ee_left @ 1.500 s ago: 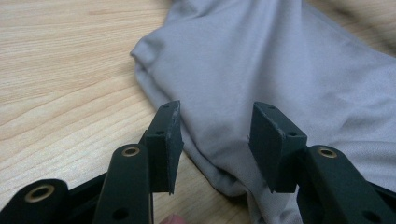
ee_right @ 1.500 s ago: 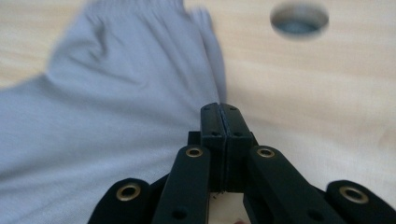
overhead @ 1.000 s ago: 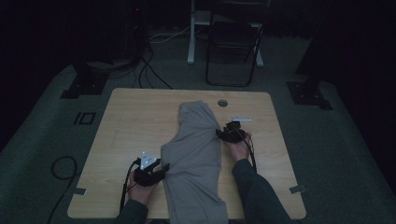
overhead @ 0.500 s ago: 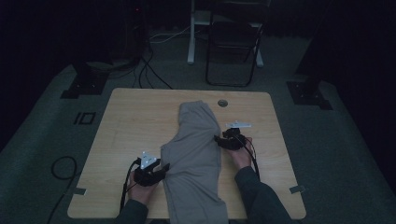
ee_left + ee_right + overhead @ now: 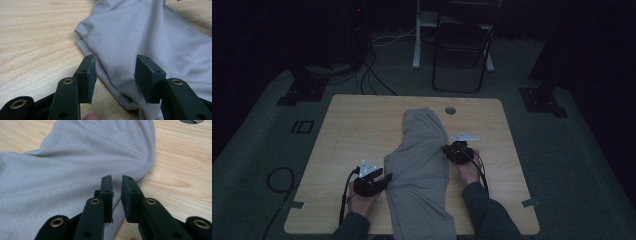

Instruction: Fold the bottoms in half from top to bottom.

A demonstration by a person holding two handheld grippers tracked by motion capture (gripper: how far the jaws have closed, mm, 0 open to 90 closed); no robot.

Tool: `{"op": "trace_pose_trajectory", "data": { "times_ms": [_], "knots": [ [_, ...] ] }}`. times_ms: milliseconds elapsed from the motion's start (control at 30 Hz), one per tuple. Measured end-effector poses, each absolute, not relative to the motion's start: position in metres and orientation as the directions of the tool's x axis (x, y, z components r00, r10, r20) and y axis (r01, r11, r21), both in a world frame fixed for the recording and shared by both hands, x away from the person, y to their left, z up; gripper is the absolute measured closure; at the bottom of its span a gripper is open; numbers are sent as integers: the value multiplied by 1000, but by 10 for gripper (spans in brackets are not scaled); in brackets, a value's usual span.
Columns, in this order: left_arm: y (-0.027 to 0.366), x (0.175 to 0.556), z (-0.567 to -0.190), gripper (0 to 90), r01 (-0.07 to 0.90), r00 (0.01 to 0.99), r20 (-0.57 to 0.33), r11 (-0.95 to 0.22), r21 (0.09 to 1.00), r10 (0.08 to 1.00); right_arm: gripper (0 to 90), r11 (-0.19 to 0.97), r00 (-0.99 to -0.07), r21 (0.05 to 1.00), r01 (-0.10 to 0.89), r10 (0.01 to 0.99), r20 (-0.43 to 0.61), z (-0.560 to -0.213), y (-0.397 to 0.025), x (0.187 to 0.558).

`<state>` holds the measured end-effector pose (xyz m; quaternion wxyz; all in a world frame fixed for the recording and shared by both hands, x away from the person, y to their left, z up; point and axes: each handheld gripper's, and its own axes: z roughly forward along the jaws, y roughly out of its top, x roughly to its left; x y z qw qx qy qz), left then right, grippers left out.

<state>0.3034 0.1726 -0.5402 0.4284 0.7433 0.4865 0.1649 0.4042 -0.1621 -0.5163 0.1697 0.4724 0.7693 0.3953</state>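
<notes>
The room is dark, with a black chair (image 5: 460, 47) and cables on the grey floor behind a light wooden worktop (image 5: 357, 125). A grey piece of clothing (image 5: 419, 170) lies in the middle of the worktop. It runs from near the small round hole (image 5: 450, 110) at the far side down to the near edge, where it hangs over.

The left tool (image 5: 382, 181) sits at the left edge of the cloth. In the left gripper view its jaws stand wide apart, one on each side of the folded cloth edge (image 5: 110, 75), and they are not pinching it.

The right tool (image 5: 447, 150) is at the right edge of the cloth. In the right gripper view its jaws are almost together, with a thin gap over the cloth's edge (image 5: 75, 175). I cannot tell if they pinch any cloth.
</notes>
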Motion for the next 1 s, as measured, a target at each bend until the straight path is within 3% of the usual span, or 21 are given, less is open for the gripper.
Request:
{"op": "trace_pose_trajectory", "data": {
  "times_ms": [167, 300, 400, 433, 533, 567, 833, 900, 1000],
  "knots": [
    [172, 318, -531, 522, 569, 470, -155, -164, 806, 869, 768, 249, -496, 754, 607, 860, 115, -519, -158, 406],
    [168, 335, -526, 523, 567, 466, -136, -176, 805, 874, 658, 304, -503, 725, 618, 862, 68, -527, -148, 405],
    [162, 349, -524, 523, 574, 462, -127, -187, 797, 878, 643, 334, -506, 701, 630, 861, 45, -535, -142, 403],
    [158, 354, -524, 523, 578, 461, -123, -192, 794, 879, 661, 350, -507, 700, 623, 862, 20, -537, -140, 401],
    [150, 360, -522, 524, 575, 469, -116, -203, 793, 876, 860, 374, -523, 705, 603, 852, -4, -537, -137, 396],
    [148, 362, -522, 524, 574, 470, -112, -207, 792, 875, 884, 389, -522, 702, 597, 852, -29, -537, -137, 393],
    [139, 375, -518, 526, 569, 465, -83, -225, 791, 881, 885, 369, -507, 700, 612, 862, -11, -533, -163, 375],
    [137, 381, -518, 526, 572, 454, -74, -227, 789, 888, 859, 370, -502, 691, 621, 865, -13, -533, -166, 375],
    [133, 392, -518, 526, 585, 443, -77, -222, 780, 893, 681, 326, -485, 720, 612, 875, 16, -530, -165, 383]
  ]
}}
